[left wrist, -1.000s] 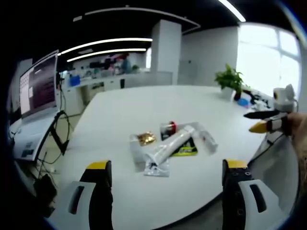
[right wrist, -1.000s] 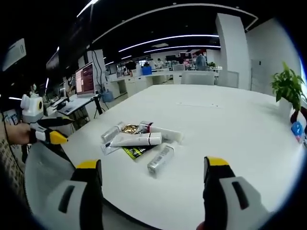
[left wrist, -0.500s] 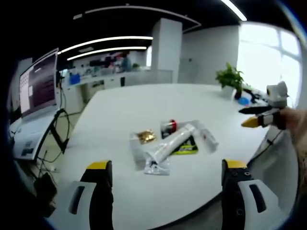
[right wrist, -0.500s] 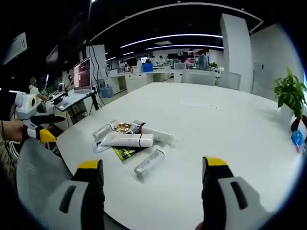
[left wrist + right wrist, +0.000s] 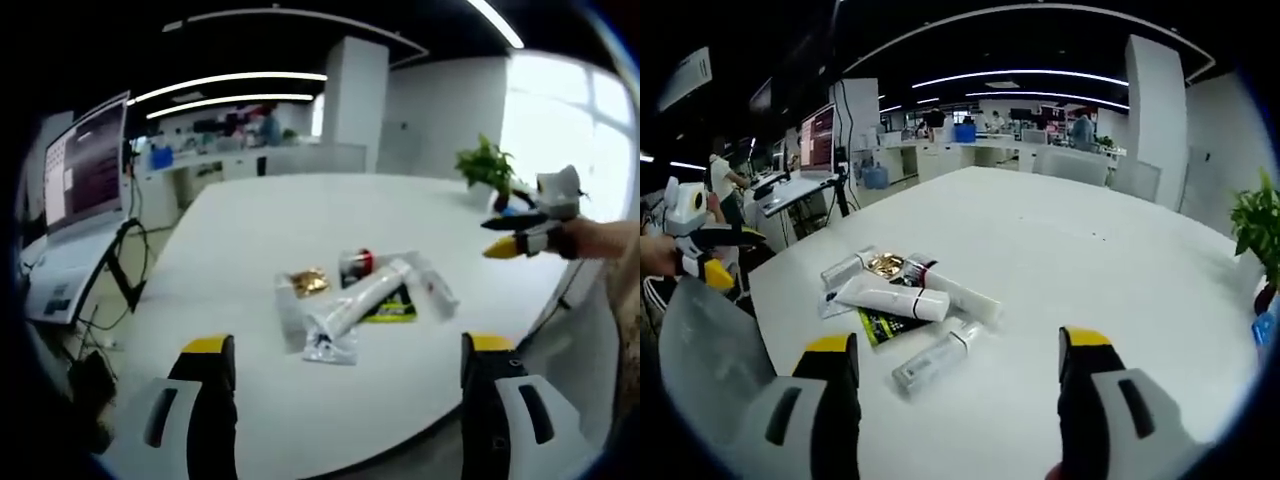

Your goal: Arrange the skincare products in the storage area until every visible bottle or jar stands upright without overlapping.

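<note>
Nothing done yet, by my read: all products lie flat in one heap near the middle of the white bench (image 5: 300, 215), overlapping, none upright.

Count, approx:
- 1 big white squeeze tube (image 5: 892, 299) lying across the top
- 1 white tube w/ red band (image 5: 952, 289) behind it
- 1 clear slim tube (image 5: 932, 357) just beside the heap
- 1 pale tube (image 5: 844, 268) at the far side
- 1 gold-foil piece (image 5: 305, 283)
- 1 black-yellow flat packet (image 5: 388, 308) underneath

Maybe more hidden.

My left gripper (image 5: 340, 400) and right gripper (image 5: 952, 395) hover wide apart, jaws released, both short of the heap. All uprighting and spacing left.
</note>
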Action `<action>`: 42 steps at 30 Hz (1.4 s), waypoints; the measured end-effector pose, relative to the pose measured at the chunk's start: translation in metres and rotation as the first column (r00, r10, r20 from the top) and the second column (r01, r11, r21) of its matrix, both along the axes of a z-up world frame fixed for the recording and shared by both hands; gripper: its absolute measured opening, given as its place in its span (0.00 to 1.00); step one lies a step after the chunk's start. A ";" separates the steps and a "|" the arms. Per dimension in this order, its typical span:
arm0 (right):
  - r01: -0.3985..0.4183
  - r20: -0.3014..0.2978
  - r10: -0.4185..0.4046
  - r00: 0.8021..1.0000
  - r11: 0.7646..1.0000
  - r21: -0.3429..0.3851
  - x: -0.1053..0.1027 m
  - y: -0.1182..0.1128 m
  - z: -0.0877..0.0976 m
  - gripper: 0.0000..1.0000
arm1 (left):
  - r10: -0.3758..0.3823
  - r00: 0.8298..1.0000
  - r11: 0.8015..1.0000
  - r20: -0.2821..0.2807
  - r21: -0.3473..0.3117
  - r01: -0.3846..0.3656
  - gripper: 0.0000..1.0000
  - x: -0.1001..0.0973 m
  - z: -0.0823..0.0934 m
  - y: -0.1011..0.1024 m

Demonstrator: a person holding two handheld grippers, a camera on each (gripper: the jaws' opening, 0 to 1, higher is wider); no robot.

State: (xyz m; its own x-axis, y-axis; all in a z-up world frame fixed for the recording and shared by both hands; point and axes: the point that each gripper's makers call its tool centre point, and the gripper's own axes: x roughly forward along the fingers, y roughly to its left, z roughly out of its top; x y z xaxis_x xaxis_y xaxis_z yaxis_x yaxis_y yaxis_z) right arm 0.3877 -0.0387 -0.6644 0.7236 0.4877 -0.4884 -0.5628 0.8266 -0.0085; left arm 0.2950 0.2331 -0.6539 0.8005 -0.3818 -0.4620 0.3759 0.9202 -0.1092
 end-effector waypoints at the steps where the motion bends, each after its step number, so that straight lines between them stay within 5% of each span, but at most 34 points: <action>1: -0.013 -0.001 0.013 1.000 1.000 -0.004 0.004 0.002 0.000 0.83 | 0.003 1.000 1.000 -0.001 -0.004 -0.003 0.91 0.000 0.000 0.000; 11: -0.140 -0.021 0.139 0.990 0.988 -0.069 0.035 0.025 -0.010 0.80 | 0.016 1.000 1.000 -0.010 -0.020 -0.016 0.88 0.001 0.000 0.002; 24: -0.298 -0.047 0.295 0.954 0.941 -0.158 0.075 0.064 -0.031 0.71 | 0.037 0.999 0.999 -0.016 -0.029 -0.038 0.87 0.003 -0.001 0.006; 32: -0.392 -0.098 0.380 0.920 0.881 -0.266 0.101 0.076 -0.045 0.64 | 0.048 0.999 0.998 -0.015 -0.038 -0.049 0.87 0.004 -0.001 0.008; 37: -0.493 -0.164 0.467 0.869 0.794 -0.355 0.114 0.088 -0.057 0.50 | 0.055 0.998 0.998 -0.013 -0.042 -0.055 0.86 0.004 -0.001 0.010; 42: -0.570 -0.226 0.523 0.822 0.754 -0.327 0.112 0.107 -0.070 0.43 | 0.060 0.998 0.997 -0.012 -0.045 -0.060 0.86 0.004 0.000 0.011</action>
State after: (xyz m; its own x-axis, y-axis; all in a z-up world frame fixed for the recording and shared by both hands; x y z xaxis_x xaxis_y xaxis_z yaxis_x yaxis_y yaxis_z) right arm 0.5001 0.0687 -0.7340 0.3170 0.5523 -0.7711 -0.9336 0.3251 -0.1510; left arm 0.2995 0.2442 -0.6544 0.8177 -0.3542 -0.4539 0.3187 0.9350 -0.1555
